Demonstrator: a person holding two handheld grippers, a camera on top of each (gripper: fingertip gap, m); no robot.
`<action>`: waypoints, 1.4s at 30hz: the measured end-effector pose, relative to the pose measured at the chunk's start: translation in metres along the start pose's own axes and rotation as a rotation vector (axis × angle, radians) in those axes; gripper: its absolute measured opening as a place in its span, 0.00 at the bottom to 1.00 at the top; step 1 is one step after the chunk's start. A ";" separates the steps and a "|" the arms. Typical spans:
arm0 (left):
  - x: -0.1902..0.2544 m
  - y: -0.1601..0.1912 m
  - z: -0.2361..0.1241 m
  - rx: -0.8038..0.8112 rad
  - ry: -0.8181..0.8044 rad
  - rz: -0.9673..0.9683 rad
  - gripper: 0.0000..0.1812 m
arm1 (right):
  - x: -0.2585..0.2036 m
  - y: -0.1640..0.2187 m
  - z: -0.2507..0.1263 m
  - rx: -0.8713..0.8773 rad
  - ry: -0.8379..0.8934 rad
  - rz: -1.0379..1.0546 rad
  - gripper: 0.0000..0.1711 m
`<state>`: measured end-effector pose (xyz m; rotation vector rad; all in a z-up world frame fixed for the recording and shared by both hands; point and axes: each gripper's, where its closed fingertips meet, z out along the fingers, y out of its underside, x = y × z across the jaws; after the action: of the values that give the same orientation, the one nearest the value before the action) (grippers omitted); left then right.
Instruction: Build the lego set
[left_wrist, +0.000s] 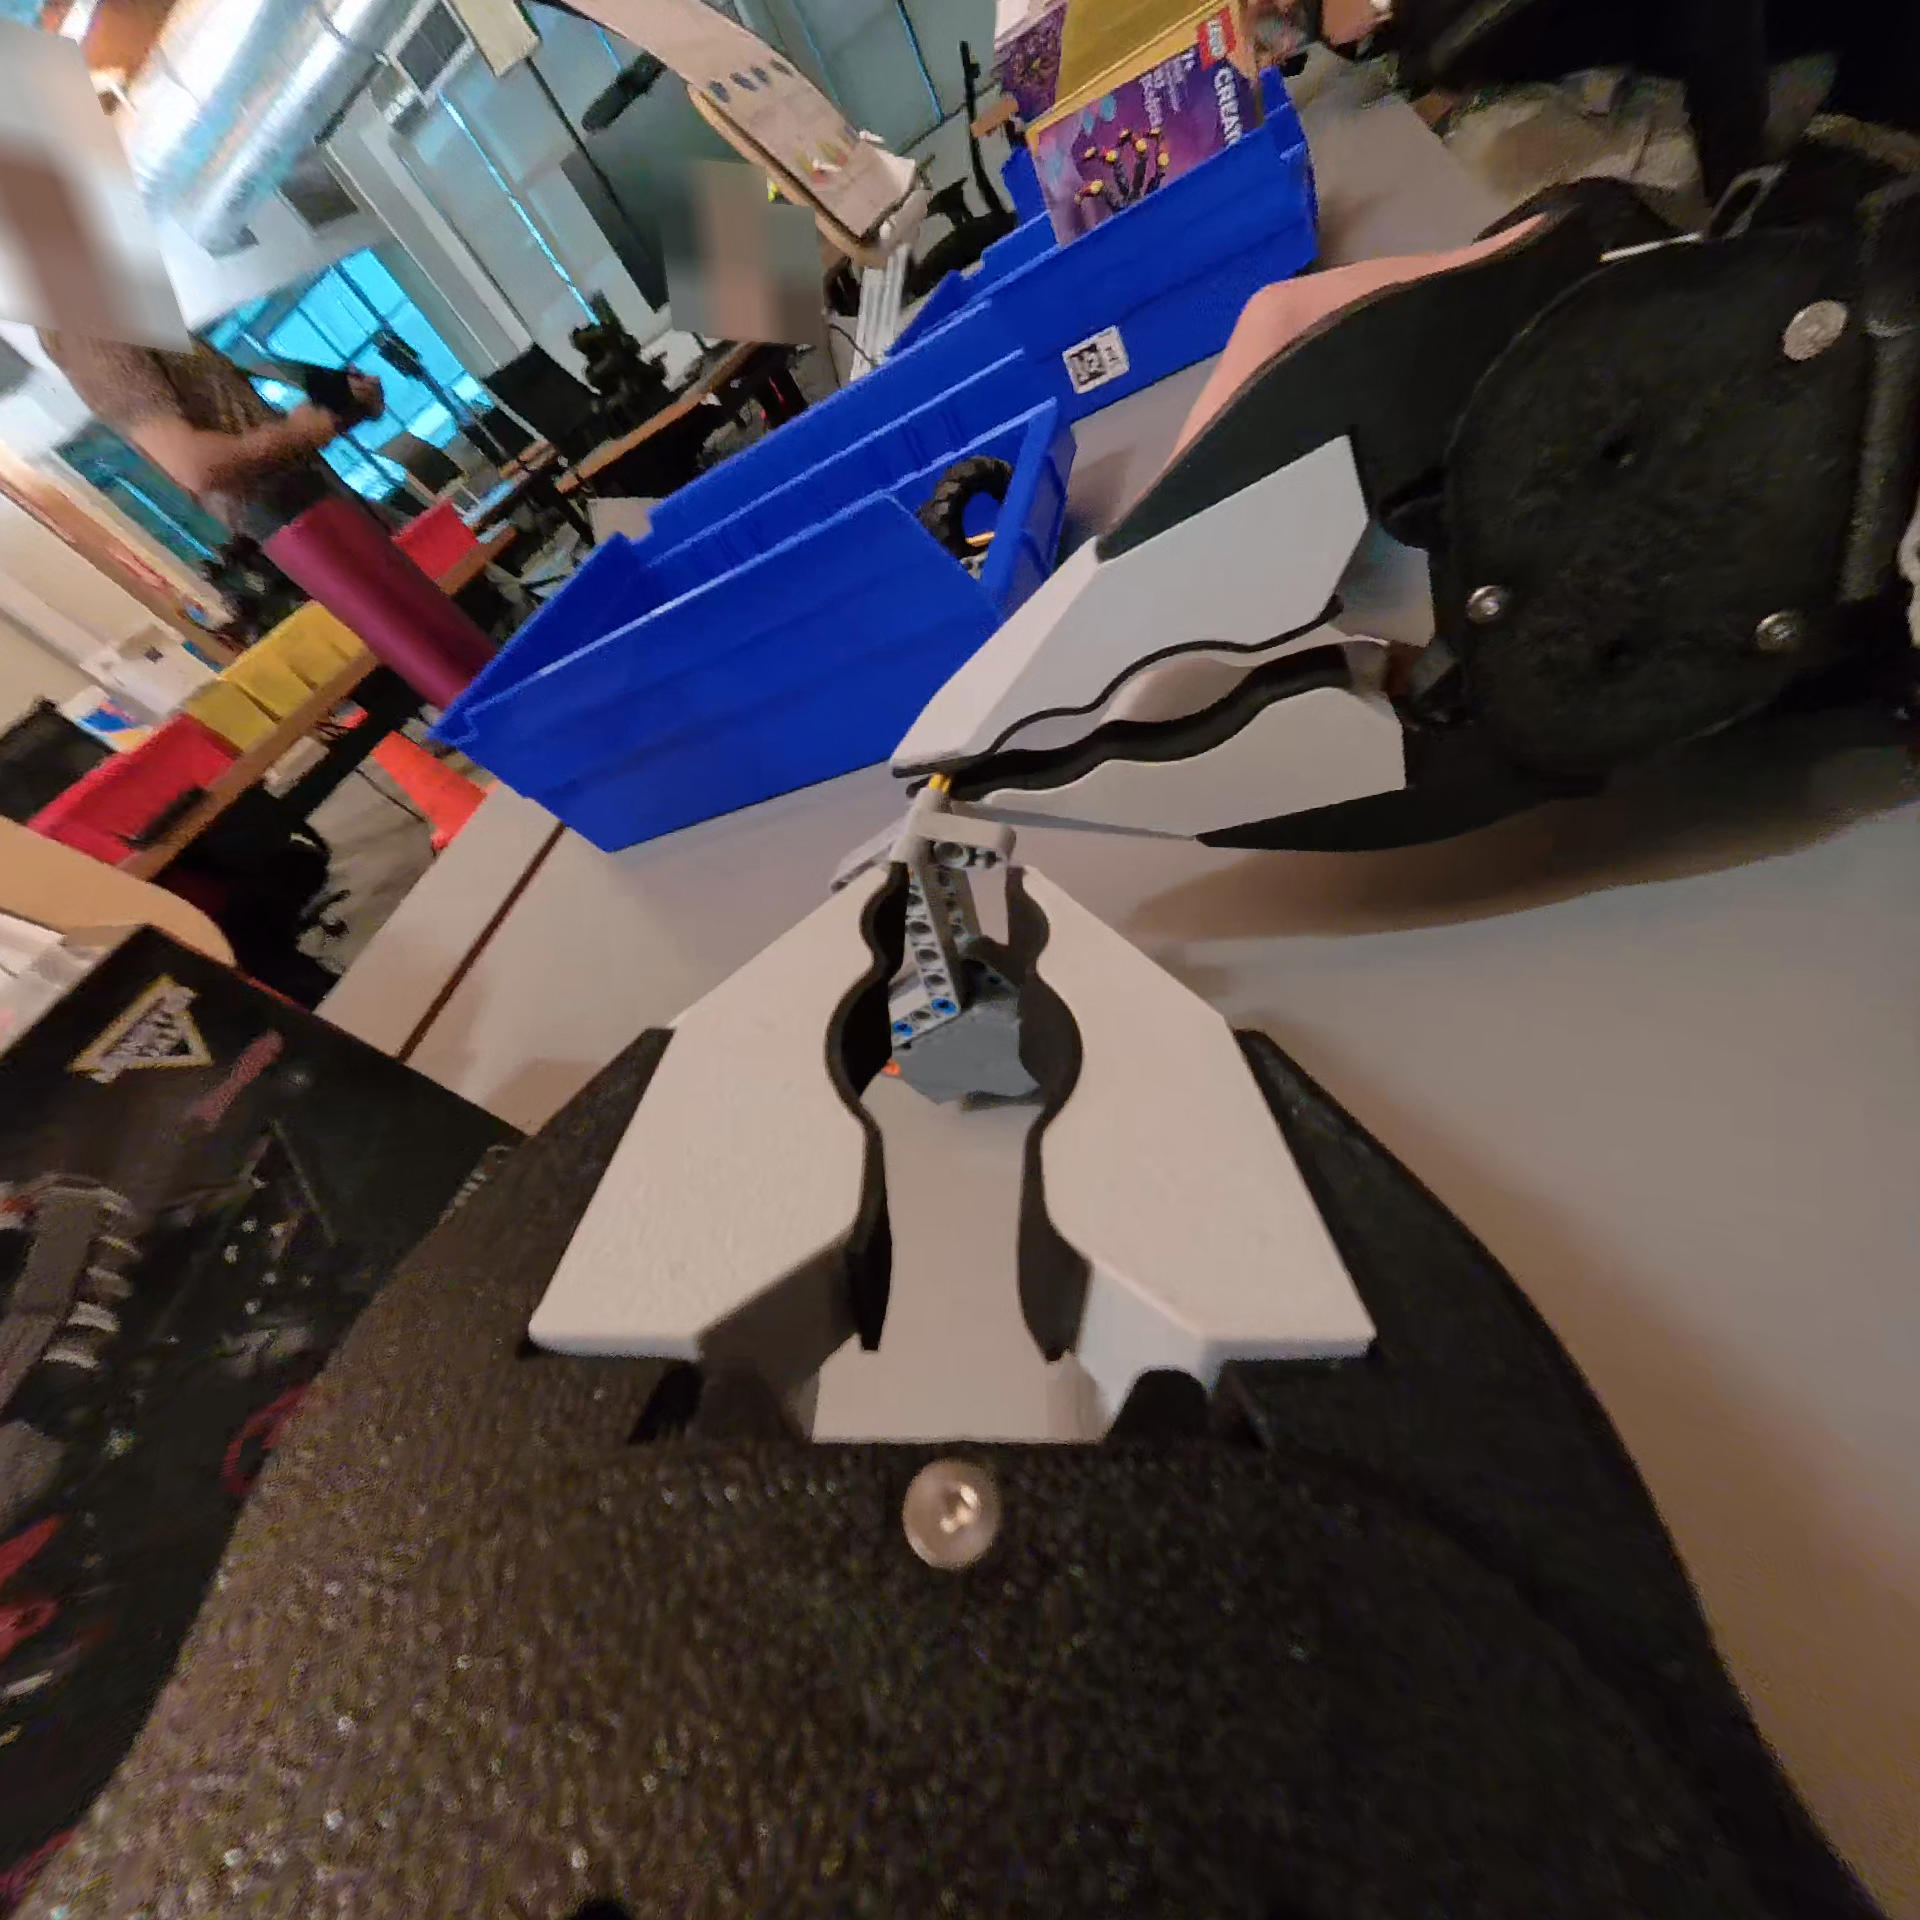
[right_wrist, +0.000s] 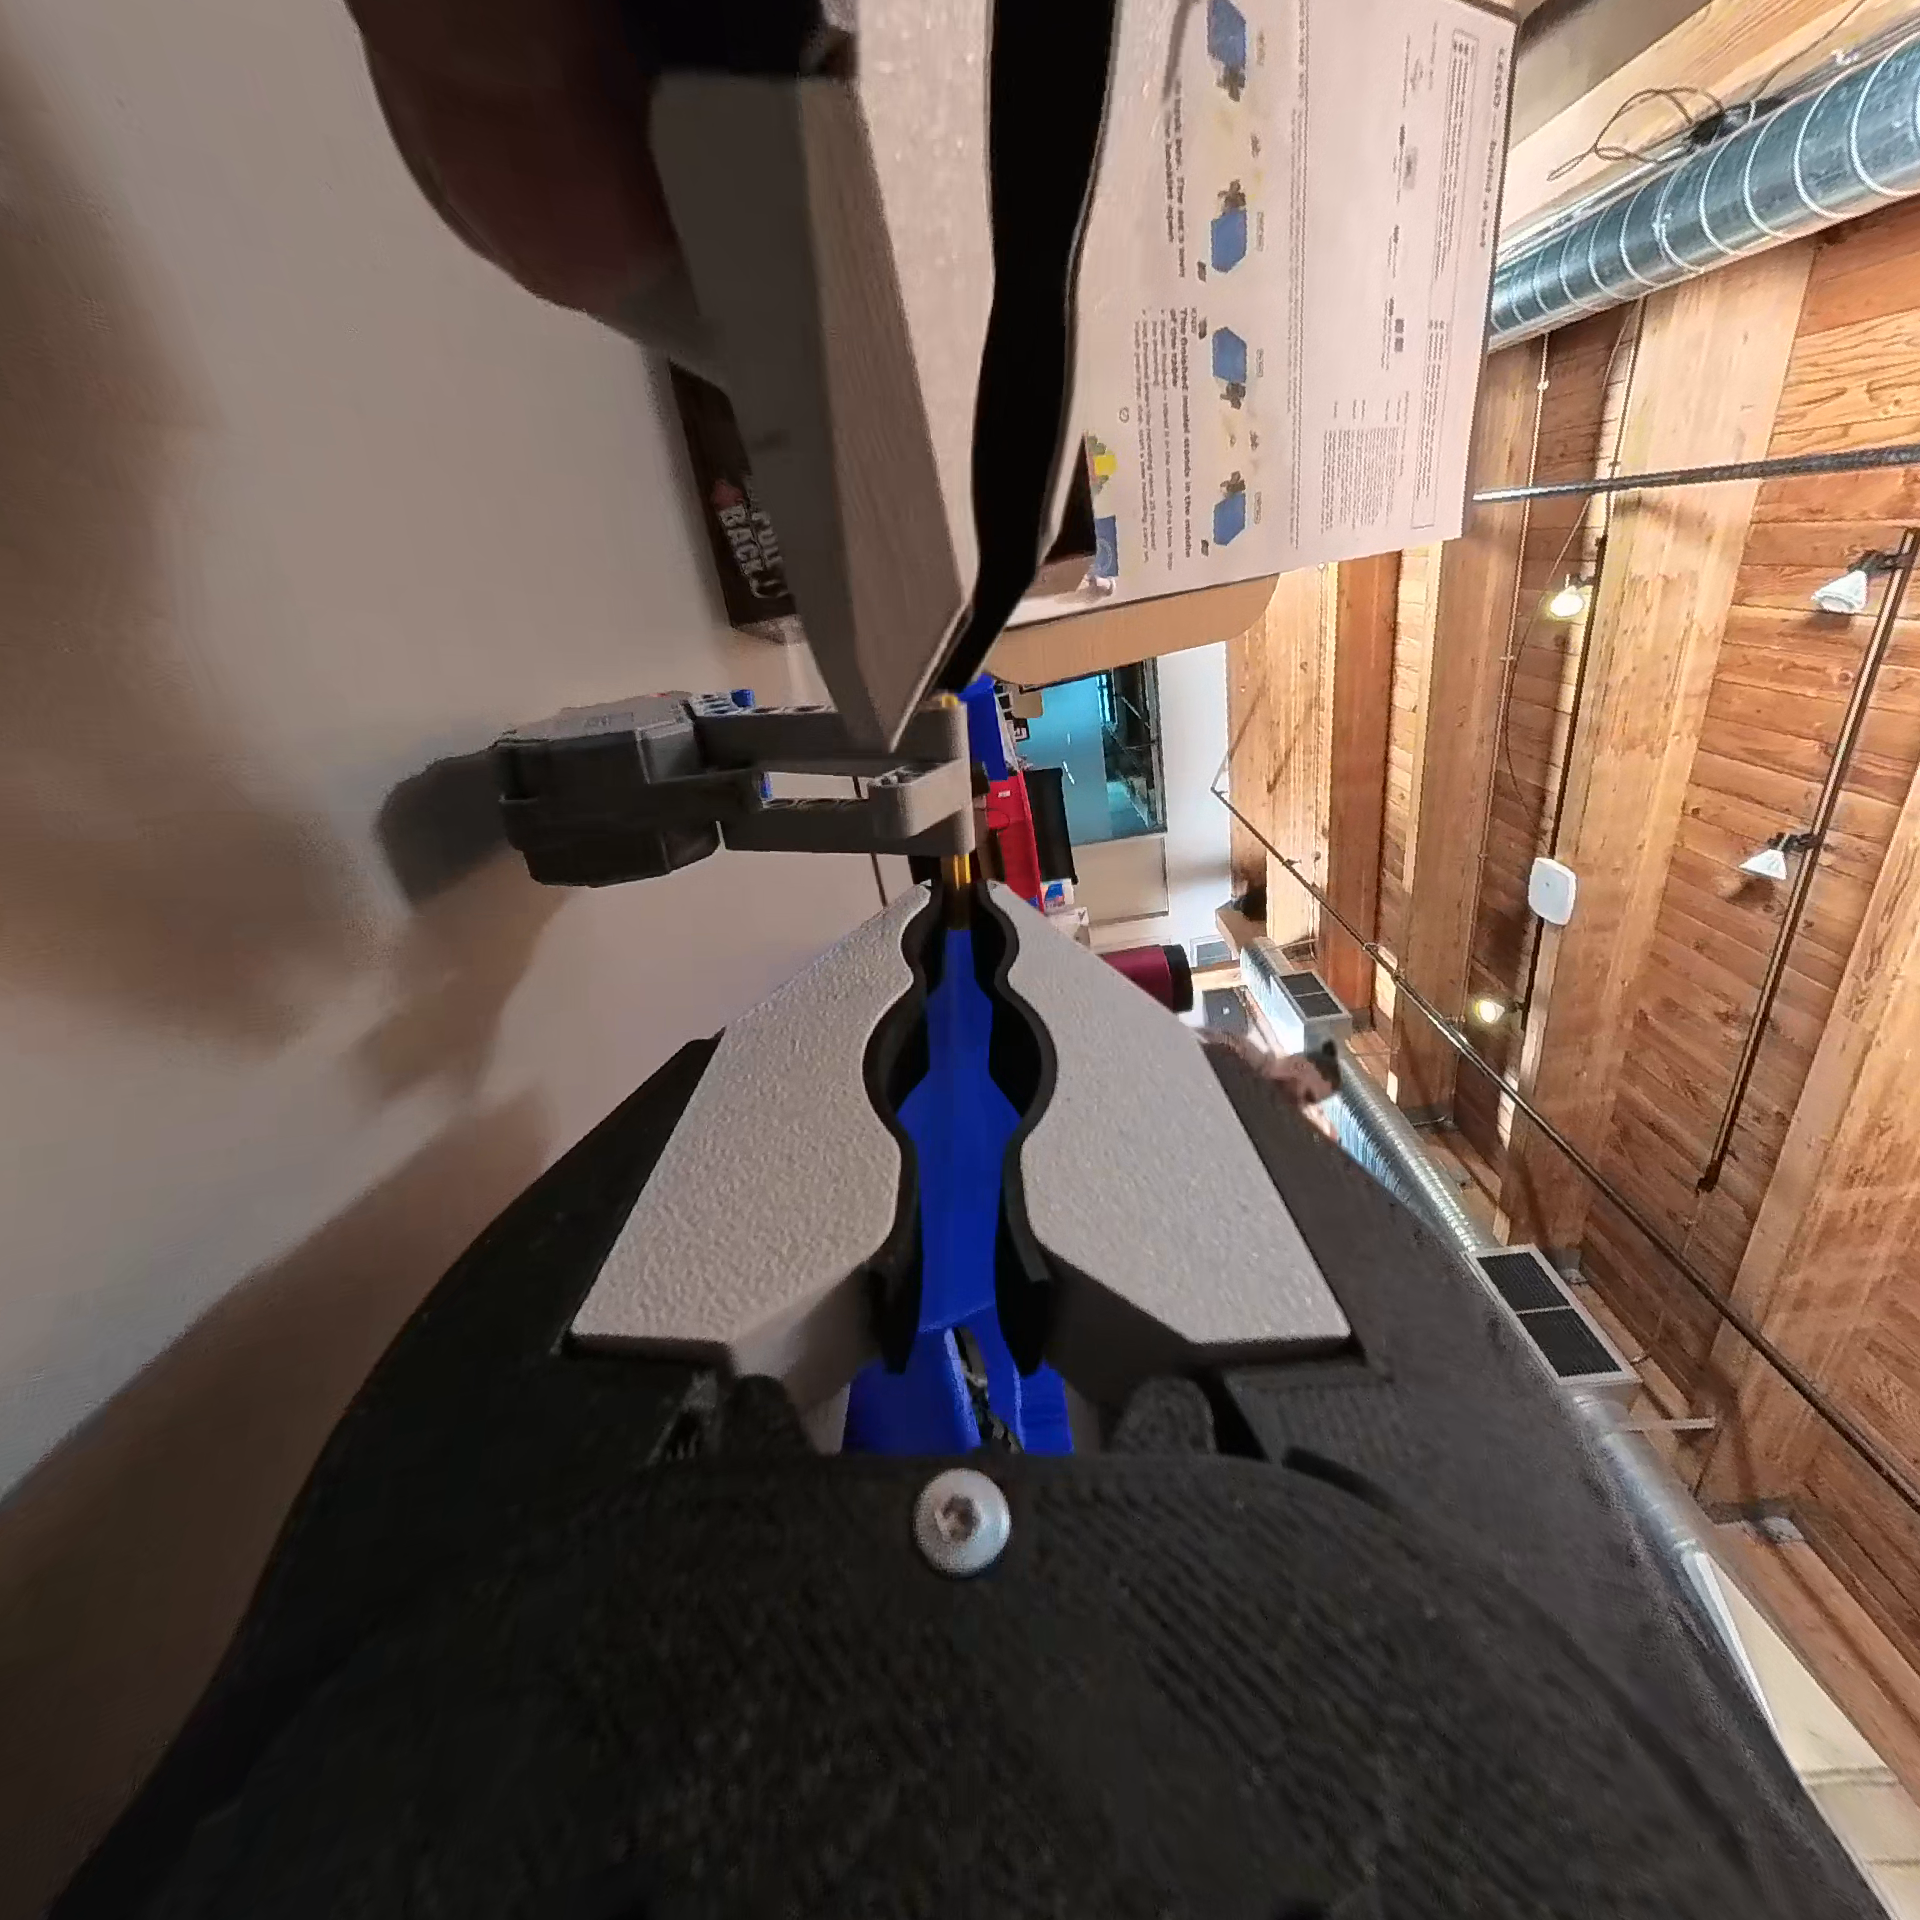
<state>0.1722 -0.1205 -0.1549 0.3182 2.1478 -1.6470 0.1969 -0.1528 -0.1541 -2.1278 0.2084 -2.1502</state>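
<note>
A grey Lego assembly (left_wrist: 940, 997), a motor block with holed beams, stands on the pale table (left_wrist: 1507, 1039). My left gripper (left_wrist: 956, 883) is shut on its upright beam frame. My right gripper (left_wrist: 914, 774) comes in from the right and is shut on a thin yellow axle (left_wrist: 938, 787) at the top of the frame. In the right wrist view my right gripper (right_wrist: 961, 902) pinches the yellow axle (right_wrist: 961, 878) against the frame's end. There the assembly (right_wrist: 623, 790) lies to the left, and the left gripper (right_wrist: 940, 696) clamps it from above.
Blue bins (left_wrist: 748, 665) stand in a row just behind the assembly; one holds a black tyre (left_wrist: 971, 499), a farther one a purple box (left_wrist: 1143, 135). A black box (left_wrist: 156, 1143) lies at the left by the table edge. An instruction sheet (right_wrist: 1299, 291) hangs behind. A person (left_wrist: 270, 447) stands far off. Left tips to right tips: about 4 centimeters.
</note>
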 end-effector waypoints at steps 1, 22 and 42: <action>-0.001 0.000 0.000 0.003 0.003 -0.026 0.10 | 0.000 -0.002 0.000 0.012 -0.001 -0.003 0.01; 0.000 0.008 -0.010 -0.046 0.093 -0.095 0.03 | -0.008 -0.020 -0.007 0.137 -0.039 -0.101 0.02; 0.003 0.010 -0.011 -0.020 0.111 -0.084 0.03 | -0.013 -0.024 -0.013 0.221 -0.113 0.054 0.02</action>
<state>0.1722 -0.1076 -0.1628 0.3254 2.2868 -1.6889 0.1841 -0.1270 -0.1630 -2.0837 0.0167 -1.9177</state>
